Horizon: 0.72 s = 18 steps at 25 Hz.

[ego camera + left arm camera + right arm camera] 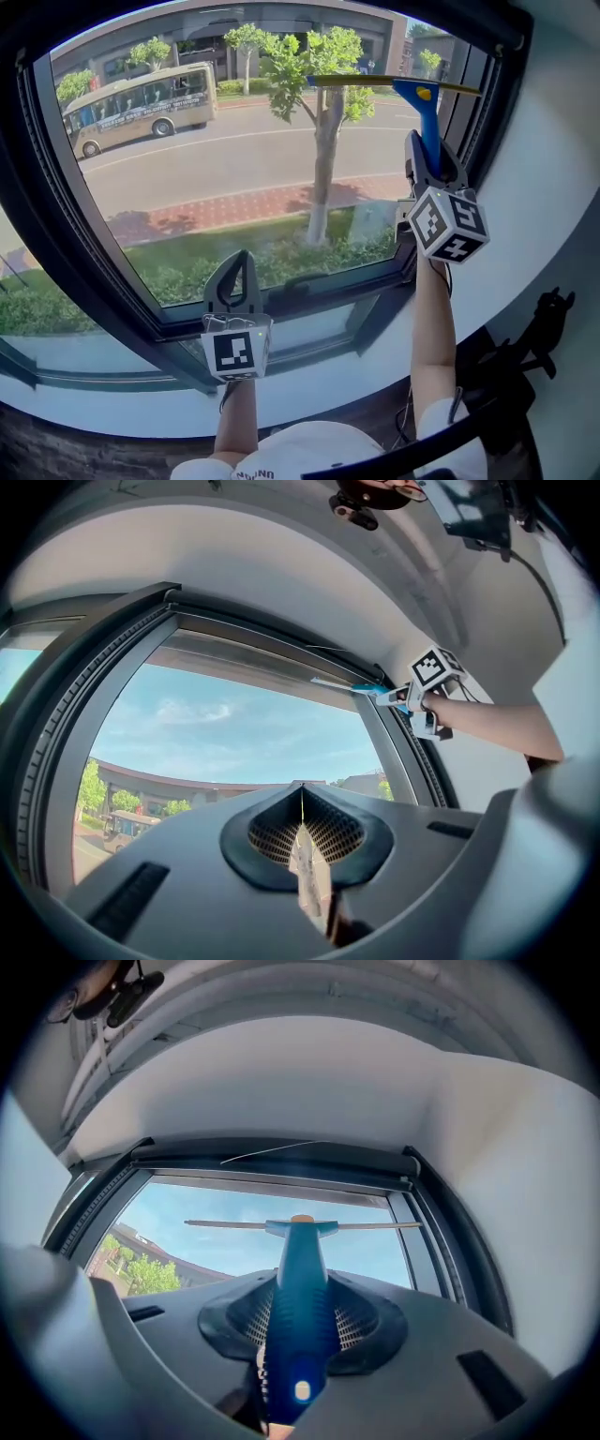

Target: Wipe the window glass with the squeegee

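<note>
**A:** Where's the squeegee (427, 108)?

**B:** In the top right corner of the window glass (234, 169). Its blade (394, 84) lies level, just under the top edge of the frame (281, 305). The blue handle (300, 1279) runs straight down from the blade into the right tool (433, 173), whose jaws are clamped on it.

**A:** Is the blade on the pane?

**B:** It's close against it, but I can't tell if it's touching.

**A:** And the left tool (239, 286)?

**B:** It's low, near the bottom edge of the glass and well apart from the squeegee. Its jaws are together on nothing.

**A:** What does the stroke turn on?

**B:** The blade's long axis, I'd say. It lies across the pane with the right tool directly below it, so a straight pull toward the bottom edge should sweep the right-hand strip. Only the right arm is placed for that. The glass left of the blade would need further passes.
</note>
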Each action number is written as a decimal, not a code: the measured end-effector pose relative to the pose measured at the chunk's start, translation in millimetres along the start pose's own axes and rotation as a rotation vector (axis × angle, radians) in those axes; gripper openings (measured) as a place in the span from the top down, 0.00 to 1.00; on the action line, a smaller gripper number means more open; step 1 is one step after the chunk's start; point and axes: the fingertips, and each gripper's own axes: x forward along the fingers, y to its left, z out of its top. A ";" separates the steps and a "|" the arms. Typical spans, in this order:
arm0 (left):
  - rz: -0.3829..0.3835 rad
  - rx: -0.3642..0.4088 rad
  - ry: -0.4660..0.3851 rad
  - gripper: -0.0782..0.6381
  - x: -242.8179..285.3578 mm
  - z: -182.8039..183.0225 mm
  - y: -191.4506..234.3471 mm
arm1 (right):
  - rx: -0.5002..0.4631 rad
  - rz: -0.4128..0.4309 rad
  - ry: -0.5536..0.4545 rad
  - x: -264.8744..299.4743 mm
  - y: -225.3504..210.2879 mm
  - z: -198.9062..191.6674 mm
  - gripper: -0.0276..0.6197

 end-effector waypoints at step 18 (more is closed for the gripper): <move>0.023 0.038 -0.011 0.88 8.0 5.6 1.8 | -0.031 0.029 -0.009 75.7 -27.6 22.1 0.75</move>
